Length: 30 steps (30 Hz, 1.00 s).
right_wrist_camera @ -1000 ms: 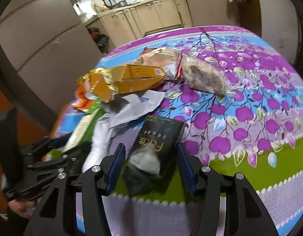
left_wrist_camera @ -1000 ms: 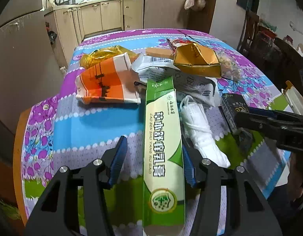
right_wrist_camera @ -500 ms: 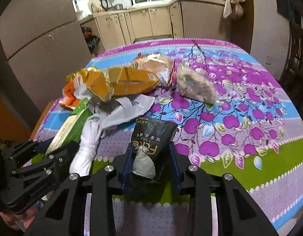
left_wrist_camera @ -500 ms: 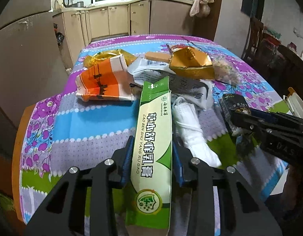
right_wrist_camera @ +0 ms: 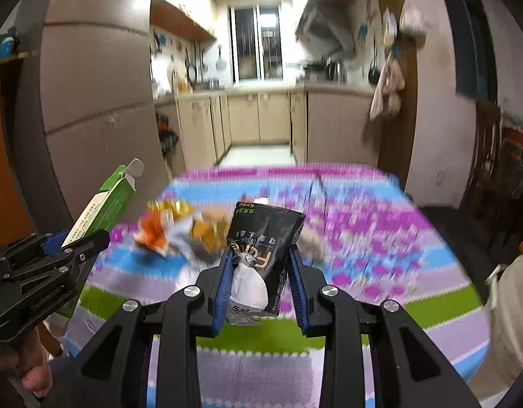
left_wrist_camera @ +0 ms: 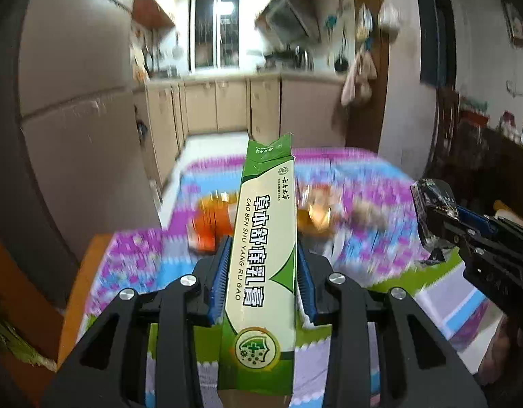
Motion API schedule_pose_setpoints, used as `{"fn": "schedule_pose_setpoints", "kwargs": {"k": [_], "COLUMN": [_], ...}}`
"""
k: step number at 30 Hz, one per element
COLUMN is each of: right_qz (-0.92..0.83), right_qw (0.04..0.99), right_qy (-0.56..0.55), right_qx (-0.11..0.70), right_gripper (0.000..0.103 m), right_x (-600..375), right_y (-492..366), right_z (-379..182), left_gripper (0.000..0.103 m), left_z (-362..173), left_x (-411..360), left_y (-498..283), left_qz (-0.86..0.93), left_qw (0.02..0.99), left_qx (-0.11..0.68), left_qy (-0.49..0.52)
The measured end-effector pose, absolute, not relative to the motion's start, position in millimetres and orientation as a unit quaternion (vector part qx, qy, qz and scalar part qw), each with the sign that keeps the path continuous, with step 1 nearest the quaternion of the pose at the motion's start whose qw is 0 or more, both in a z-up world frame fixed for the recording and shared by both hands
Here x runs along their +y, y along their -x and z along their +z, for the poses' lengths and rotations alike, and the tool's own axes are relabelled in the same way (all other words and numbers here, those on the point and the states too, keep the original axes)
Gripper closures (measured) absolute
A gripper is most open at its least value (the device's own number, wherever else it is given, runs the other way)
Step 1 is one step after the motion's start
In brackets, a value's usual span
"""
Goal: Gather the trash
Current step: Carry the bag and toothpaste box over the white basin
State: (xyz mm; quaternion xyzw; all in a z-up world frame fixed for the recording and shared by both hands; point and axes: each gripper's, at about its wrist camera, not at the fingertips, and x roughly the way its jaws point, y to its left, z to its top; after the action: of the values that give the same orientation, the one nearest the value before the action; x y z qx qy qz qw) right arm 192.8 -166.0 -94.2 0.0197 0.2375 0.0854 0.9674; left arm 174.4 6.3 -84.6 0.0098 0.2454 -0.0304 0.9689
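My left gripper is shut on a long green and cream carton and holds it tilted up above the table; the carton also shows in the right wrist view. My right gripper is shut on a black tissue packet with white tissue hanging from it, lifted off the table; it also shows at the right of the left wrist view. More trash lies blurred on the flowered tablecloth: an orange wrapper, a gold wrapper and white paper.
The table's near edge is just below both grippers. Kitchen cabinets stand beyond the table, a tall beige unit at the left, a dark chair at the right. A white bag hangs at the right edge.
Both grippers closed on their items and lifted them off the table, rising and tilting upward. The table now looks blurred from the motion.
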Motion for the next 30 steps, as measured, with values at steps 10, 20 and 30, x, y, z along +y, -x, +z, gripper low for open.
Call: {"fn": "schedule_pose_setpoints", "kwargs": {"k": [10, 20, 30], "right_qz": [0.067, 0.035, -0.019], "right_qw": [0.983, 0.988, 0.99], "right_qy": [0.009, 0.005, -0.004], "right_qx": [0.172, 0.153, 0.142], "right_gripper": [0.07, 0.07, 0.07], "right_x": [-176, -211, -276], "right_y": [-158, -134, -109], "right_z": [-35, -7, 12], "left_gripper": [0.069, 0.069, 0.069], "left_z": [-45, -27, -13], "left_x": [-27, -67, -124], "left_y": [-156, -163, -163], "left_qz": [-0.039, -0.067, -0.117], "left_qw": [0.98, 0.981, 0.978], "left_qx": [0.195, 0.182, 0.17], "left_qy": [-0.003, 0.0, -0.014]}}
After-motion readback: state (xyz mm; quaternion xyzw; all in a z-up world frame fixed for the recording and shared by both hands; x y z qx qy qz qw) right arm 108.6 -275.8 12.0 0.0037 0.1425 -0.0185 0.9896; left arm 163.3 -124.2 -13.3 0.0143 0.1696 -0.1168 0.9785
